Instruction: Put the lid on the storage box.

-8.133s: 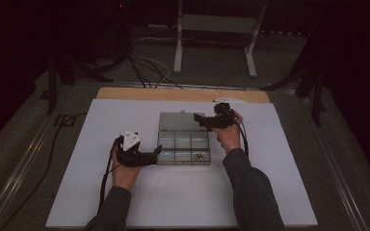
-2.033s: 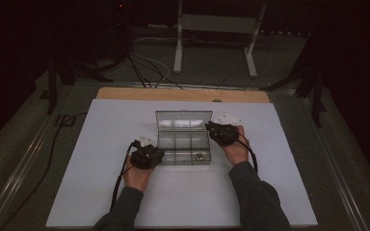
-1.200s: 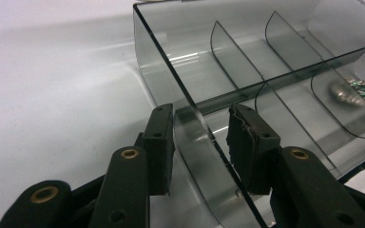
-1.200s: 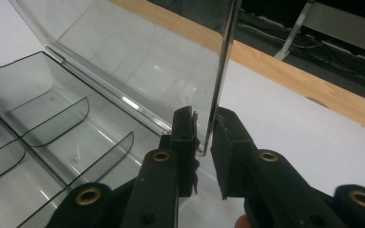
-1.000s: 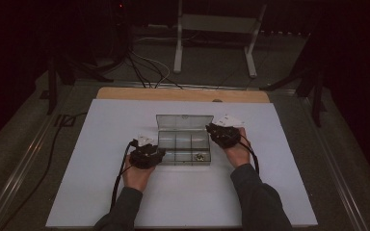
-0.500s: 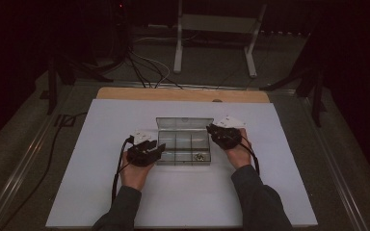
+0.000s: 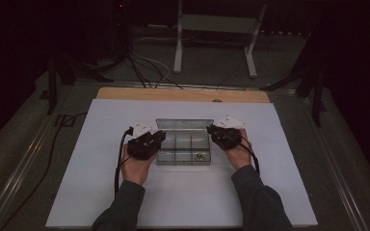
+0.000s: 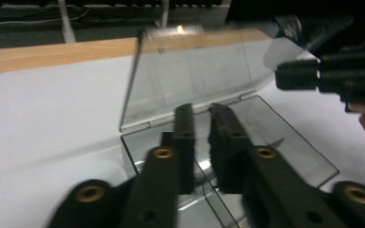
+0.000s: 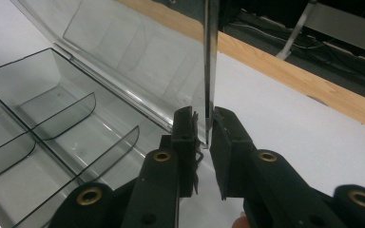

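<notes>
Clear box lid [image 9: 138, 52] standing upright – right gripper [image 9: 204, 126] pinching its side edge; left gripper [image 8: 202, 121] hovering closed, empty, over box [image 7: 183, 147].

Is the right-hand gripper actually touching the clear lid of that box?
Touching. In the right gripper view, the right gripper has its fingers closed on the side edge of the upright clear lid, which runs down between them.

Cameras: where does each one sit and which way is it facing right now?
High view: above the person's side, looking forward and down on the clear box; forearms, left gripper, right gripper.
Left gripper view: along its shut jaws over the box's compartments toward the raised lid.
Right gripper view: along its jaws, pinching the lid's edge.
All share the box.
</notes>
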`<state>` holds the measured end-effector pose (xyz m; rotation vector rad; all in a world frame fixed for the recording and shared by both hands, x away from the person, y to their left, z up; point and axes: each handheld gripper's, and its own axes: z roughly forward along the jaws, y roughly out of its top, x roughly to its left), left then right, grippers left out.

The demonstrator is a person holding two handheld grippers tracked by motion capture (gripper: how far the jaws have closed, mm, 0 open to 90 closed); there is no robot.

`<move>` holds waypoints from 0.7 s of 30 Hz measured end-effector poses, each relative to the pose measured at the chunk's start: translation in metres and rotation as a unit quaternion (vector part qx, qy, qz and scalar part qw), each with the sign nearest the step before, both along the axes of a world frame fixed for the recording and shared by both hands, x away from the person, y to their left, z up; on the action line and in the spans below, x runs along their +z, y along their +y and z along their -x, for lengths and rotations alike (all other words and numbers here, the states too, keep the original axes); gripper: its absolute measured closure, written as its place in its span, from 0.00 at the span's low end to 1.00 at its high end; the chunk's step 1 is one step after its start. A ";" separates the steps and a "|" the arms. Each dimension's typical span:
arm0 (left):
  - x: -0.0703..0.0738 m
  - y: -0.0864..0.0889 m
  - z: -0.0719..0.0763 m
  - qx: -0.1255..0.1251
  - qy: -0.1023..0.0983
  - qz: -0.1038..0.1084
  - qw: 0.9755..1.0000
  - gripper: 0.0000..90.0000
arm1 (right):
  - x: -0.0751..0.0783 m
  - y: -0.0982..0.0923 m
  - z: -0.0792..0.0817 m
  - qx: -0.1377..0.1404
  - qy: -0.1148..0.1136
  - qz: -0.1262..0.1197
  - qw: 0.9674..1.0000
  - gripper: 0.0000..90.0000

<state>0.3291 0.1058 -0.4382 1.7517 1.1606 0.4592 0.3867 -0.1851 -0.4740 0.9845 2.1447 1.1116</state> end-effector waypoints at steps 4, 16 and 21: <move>0.004 -0.001 -0.005 0.007 0.001 -0.002 1.000 1.00 | 0.000 -0.001 0.000 0.003 0.001 -0.001 1.000 0.89; 0.010 -0.001 -0.009 0.014 0.008 -0.019 1.000 1.00 | 0.000 -0.002 0.001 0.004 0.006 -0.002 1.000 0.89; 0.011 0.000 -0.010 0.018 0.008 -0.019 1.000 1.00 | 0.000 -0.002 0.001 0.005 0.007 -0.003 1.000 0.89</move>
